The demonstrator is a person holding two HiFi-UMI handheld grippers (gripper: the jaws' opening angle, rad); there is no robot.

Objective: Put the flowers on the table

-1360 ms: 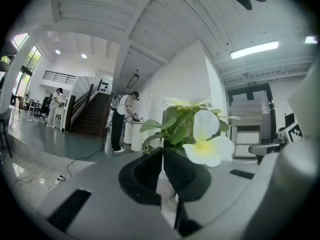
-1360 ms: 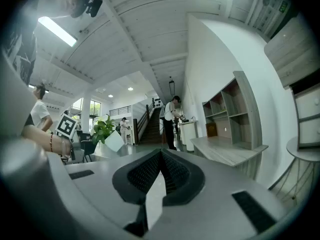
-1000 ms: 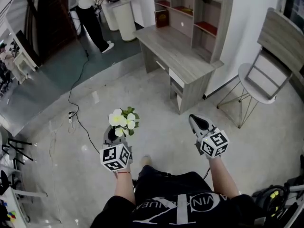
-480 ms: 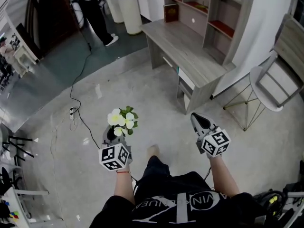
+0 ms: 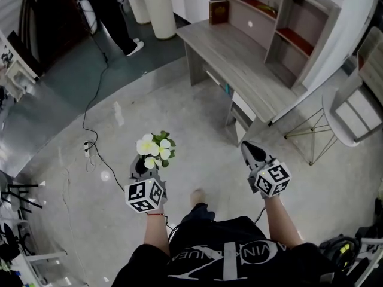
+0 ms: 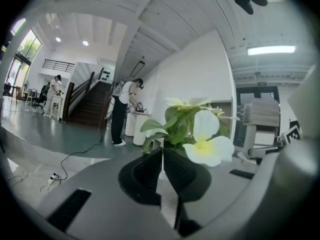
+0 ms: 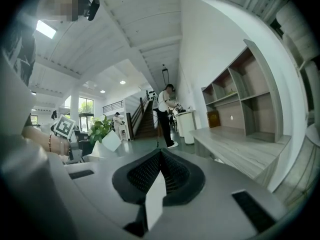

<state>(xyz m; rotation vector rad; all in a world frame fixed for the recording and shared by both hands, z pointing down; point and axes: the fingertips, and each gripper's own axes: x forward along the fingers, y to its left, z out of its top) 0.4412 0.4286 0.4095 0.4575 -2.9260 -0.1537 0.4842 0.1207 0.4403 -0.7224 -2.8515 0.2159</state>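
Note:
A small bunch of white and pale yellow flowers [image 5: 154, 148] with green leaves stands upright in my left gripper [image 5: 143, 166], above the grey floor. In the left gripper view the jaws [image 6: 161, 151] are shut on the stems and the flowers [image 6: 200, 134] rise just past the tips. My right gripper [image 5: 251, 153] is held level at the right, shut with nothing in it [image 7: 160, 156]. The wooden table [image 5: 239, 58] stands ahead and to the right, its top bare, and it also shows in the right gripper view [image 7: 240, 151].
A shelf unit [image 5: 281, 17] stands on the table's far side with a book [image 5: 218, 11] at its end. A white chair [image 5: 353, 109] is at the right. A black cable [image 5: 90, 118] runs over the floor at the left. A person [image 5: 111, 11] stands by a white pedestal [image 5: 158, 8].
The person carrying the grippers has walked forward. The table has come closer and the floor has slid toward the picture's bottom. Both grippers keep their places and their grips.

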